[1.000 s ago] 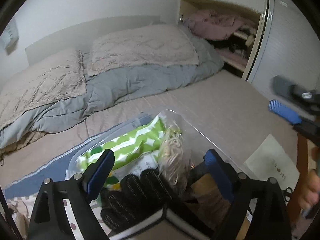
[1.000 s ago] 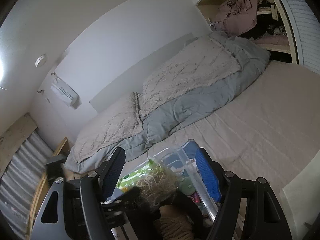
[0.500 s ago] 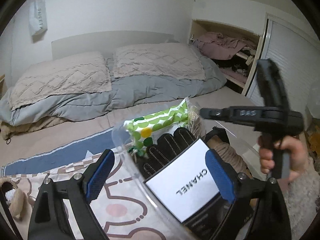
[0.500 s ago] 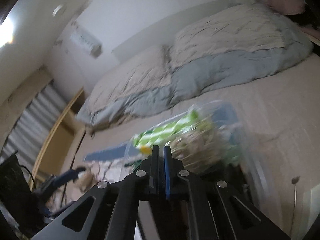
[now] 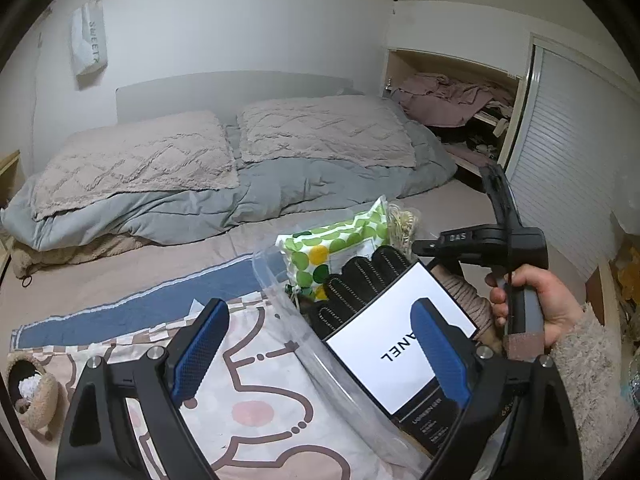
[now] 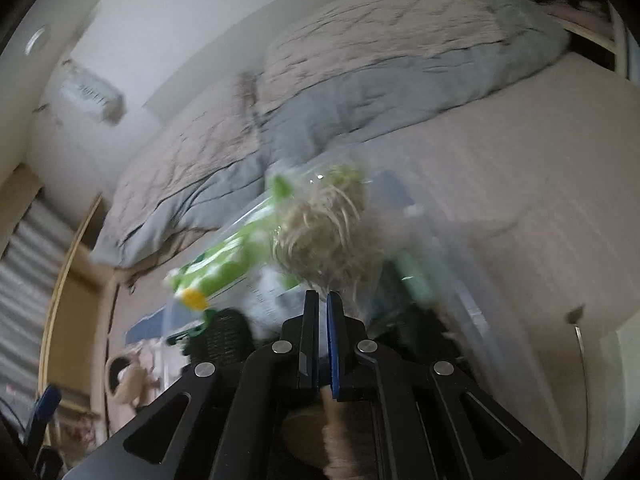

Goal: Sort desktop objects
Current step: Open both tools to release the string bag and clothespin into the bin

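A clear plastic bin (image 5: 280, 280) sits close in front, packed with a green dotted pouch (image 5: 332, 248), a black glove (image 5: 360, 280), pale straw-like fibre (image 5: 404, 220) and a black-and-white box (image 5: 400, 344). My left gripper (image 5: 316, 352) is open, its blue pads either side of the bin's near wall and the box. My right gripper (image 6: 322, 308) is shut with nothing visibly between the pads, just over the bin's contents; its view is blurred. Its body and the hand holding it show in the left wrist view (image 5: 516, 248).
A patterned pink-and-white cloth (image 5: 256, 392) and a blue cloth (image 5: 140, 312) lie under the bin. A bed with grey duvet (image 5: 240, 196) and pillows fills the back. An open closet (image 5: 456, 120) is at the right. A small plush basket (image 5: 32, 392) sits at the left.
My right gripper has closed from open and swung over the bin. My left gripper has drawn back and tilted up, so the box and the patterned cloth now show.
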